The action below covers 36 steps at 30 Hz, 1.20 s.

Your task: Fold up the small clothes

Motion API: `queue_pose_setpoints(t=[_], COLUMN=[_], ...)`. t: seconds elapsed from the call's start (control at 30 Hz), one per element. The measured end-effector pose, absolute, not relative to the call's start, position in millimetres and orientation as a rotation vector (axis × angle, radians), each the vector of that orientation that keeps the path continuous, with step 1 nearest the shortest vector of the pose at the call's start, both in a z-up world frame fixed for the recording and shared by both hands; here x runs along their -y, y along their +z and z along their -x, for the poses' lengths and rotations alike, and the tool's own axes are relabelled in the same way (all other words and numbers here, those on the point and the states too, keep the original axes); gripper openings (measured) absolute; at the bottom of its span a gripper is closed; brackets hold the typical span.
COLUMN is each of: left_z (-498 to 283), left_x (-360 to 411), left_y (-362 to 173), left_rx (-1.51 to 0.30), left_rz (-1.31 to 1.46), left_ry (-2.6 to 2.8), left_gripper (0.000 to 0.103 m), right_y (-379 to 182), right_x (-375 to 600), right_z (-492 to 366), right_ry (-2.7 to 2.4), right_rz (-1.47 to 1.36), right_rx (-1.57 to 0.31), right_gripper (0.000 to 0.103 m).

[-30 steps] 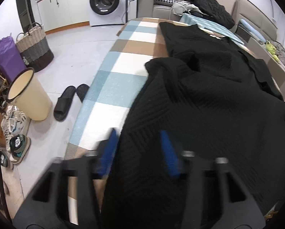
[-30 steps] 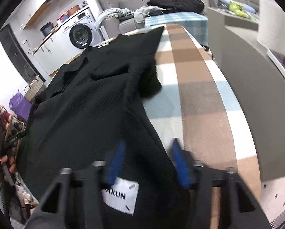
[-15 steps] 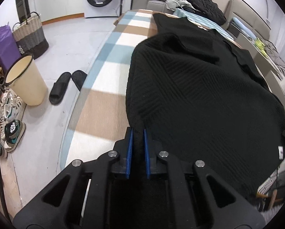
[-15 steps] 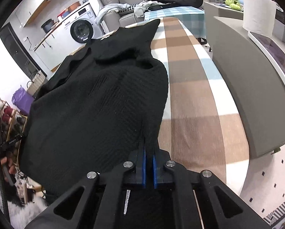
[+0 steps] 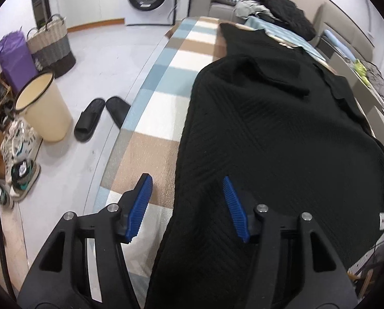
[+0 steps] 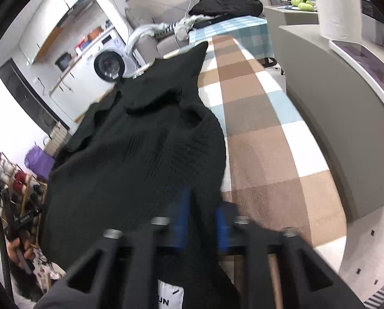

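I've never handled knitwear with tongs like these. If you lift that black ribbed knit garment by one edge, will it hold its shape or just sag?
Probably sag: the black ribbed knit garment already droops over the edge of the checked tabletop. Its thick knit suggests some weight, and the ribbing should resist slipping.

— Lighting, left wrist view?
— Bright, even and diffuse. The pale floor (image 5: 94,82) carries a mild sheen; shadows are soft. The black garment (image 5: 282,139) reads dark, though its woven ribbing remains visible.

— Sharpness?
— Left view is crisp at centre; the left gripper (image 5: 188,206) is in focus. Right view is softer: the right gripper (image 6: 201,221) is smeared by motion blur, pads indistinct.

— Distortion?
— Strong fisheye bending in both; table edges (image 6: 264,139) bow, and black vignetting fills every corner. Overexposed white at the right view's left edge.
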<state>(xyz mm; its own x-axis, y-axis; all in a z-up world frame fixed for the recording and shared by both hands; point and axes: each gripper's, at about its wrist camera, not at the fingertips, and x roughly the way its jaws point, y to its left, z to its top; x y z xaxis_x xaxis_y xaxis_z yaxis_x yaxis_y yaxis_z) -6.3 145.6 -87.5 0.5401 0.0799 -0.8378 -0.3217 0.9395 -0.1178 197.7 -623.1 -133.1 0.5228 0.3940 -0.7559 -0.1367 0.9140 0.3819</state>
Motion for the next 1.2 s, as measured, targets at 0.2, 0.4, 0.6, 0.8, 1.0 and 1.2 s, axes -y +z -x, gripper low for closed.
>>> queue_pose_setpoints(t=[0.2,0.4,0.6,0.8,1.0,1.2], left_z=[7,6,16,25,23,-2], left_x=[-144,-134,-132,-141,-145,-154], left_y=[-90,-90,-90,-78,-44,-15], left_rx=[-0.984,-1.028,-1.015,-0.912,-0.779,-0.678], left_rz=[0.243,0.176,0.185,0.269,0.315,0.32], left_ry=[0.22,0.176,0.151,0.155,0.14,0.142], left_gripper=[0.054,0.054,0.042,0.006,0.005,0.004], right_y=[-135,-134,-135,-136,-103,-77], right_x=[634,634,622,610,622,621], right_z=[-189,-170,-158,-159,-155,-174], right_ry=[0.311,0.405,0.44,0.425,0.431,0.387], right_rz=[-0.305,-0.303,-0.206,-0.119,-0.198,-0.261], right_rx=[-0.981,-0.955,-0.935,-0.89,-0.718,-0.598], right_gripper=[0.013,0.047,0.046,0.005,0.005,0.005])
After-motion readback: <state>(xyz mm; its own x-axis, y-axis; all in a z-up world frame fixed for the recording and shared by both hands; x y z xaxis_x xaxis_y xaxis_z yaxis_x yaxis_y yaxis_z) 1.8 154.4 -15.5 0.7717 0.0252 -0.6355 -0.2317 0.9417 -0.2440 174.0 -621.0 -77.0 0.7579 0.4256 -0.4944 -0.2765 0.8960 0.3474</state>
